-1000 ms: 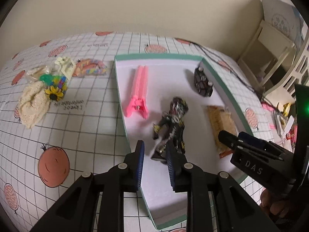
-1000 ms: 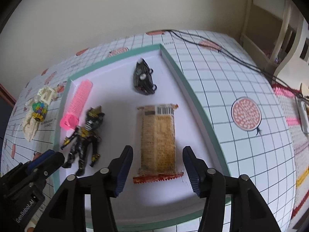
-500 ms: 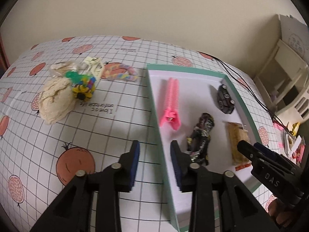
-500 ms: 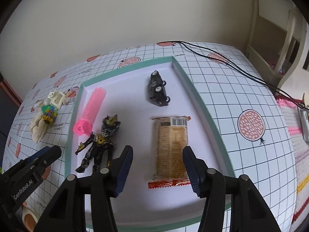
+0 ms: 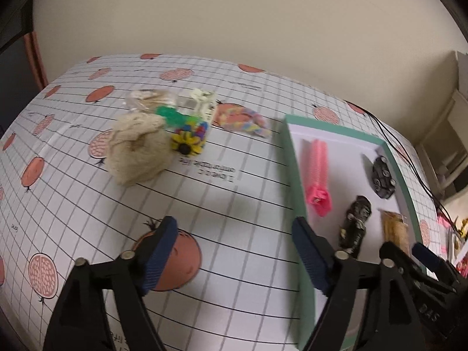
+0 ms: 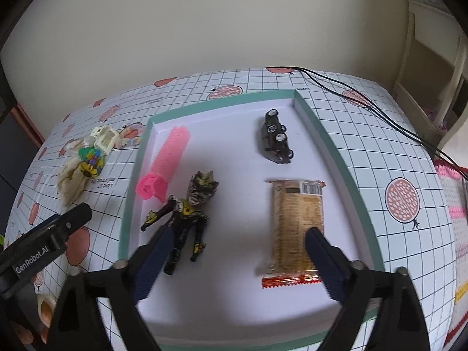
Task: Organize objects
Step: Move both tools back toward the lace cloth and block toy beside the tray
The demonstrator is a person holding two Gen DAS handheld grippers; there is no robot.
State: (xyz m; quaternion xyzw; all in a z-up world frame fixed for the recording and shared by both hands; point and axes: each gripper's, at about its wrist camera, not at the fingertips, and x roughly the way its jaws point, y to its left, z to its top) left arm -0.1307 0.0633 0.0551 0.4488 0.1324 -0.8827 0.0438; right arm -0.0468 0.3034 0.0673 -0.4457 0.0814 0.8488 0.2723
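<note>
Left gripper (image 5: 234, 251) jaws wide, empty, over the grid tablecloth (image 5: 234, 204) beside the green-rimmed tray (image 6: 330, 146). Right gripper (image 6: 237, 260) jaws wide, empty, above tray. Tray holds pink comb (image 6: 168, 161), action figure (image 6: 187, 216), toy car (image 6: 275, 137), snack packet (image 6: 298, 222). Cream cloth (image 5: 137, 152) and a small toy pile (image 5: 190, 128) lie outside the tray.

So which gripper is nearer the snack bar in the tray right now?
Right. The right gripper hangs open over the tray, one of its fingers overlapping the snack bar. The left gripper is open over the tablecloth, outside the tray's left wall.
</note>
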